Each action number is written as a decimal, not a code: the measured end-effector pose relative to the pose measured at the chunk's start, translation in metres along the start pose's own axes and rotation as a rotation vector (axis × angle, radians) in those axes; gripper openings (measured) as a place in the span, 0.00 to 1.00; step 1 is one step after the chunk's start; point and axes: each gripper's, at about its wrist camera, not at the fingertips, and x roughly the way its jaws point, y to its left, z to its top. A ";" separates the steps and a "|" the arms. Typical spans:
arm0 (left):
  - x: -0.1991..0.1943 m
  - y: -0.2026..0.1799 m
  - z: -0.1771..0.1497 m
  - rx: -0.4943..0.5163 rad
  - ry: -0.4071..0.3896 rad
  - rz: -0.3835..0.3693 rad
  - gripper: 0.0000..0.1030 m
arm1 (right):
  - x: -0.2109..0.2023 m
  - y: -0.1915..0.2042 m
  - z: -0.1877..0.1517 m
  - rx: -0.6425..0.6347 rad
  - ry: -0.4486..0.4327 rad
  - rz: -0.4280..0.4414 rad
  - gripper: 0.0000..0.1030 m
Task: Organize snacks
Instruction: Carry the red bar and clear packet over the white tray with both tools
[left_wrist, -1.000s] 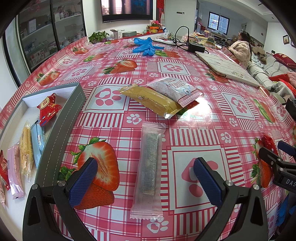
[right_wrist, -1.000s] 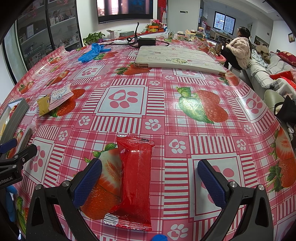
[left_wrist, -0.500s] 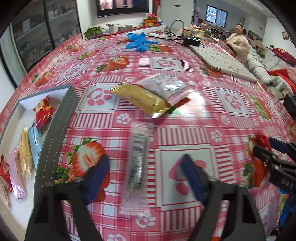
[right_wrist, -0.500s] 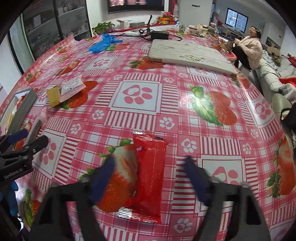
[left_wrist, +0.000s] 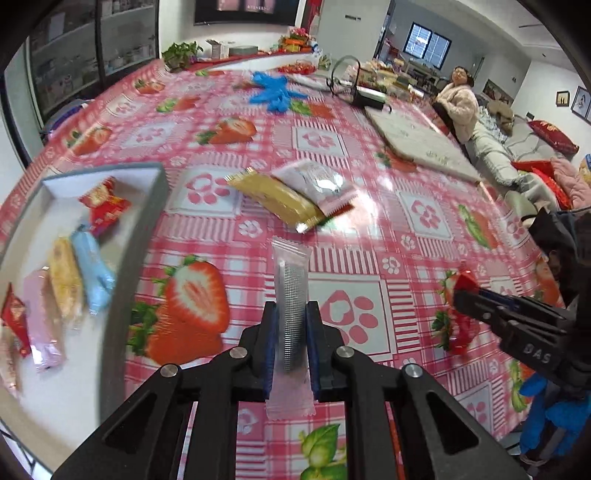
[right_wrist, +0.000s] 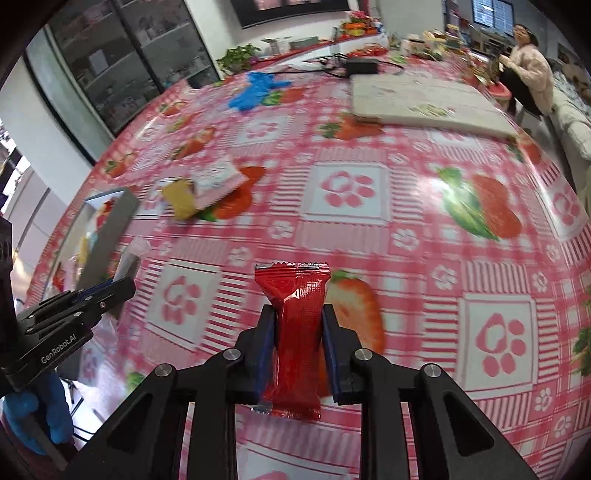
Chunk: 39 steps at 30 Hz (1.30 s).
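left gripper (left_wrist: 290, 332) clamped on clear wafer packet (left_wrist: 291, 317), lower end hidden behind pads | right gripper (right_wrist: 298, 345) pinching red snack packet (right_wrist: 295, 332) above tablecloth (right_wrist: 406, 206) | tray (left_wrist: 147, 221) snacks blurred, partly cut off left

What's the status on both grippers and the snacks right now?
Left gripper shut on clear wafer packet. Right gripper shut on red snack packet. Gold packet and pink packet loose beside tray.
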 end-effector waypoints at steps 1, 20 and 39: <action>-0.005 0.003 0.001 -0.001 -0.011 0.000 0.16 | 0.000 0.006 0.002 -0.012 -0.003 0.007 0.25; -0.084 0.133 -0.003 -0.193 -0.150 0.139 0.16 | 0.012 0.188 0.046 -0.309 0.005 0.198 0.25; -0.060 0.187 -0.035 -0.292 -0.077 0.151 0.16 | 0.089 0.192 0.028 -0.381 0.166 -0.038 0.22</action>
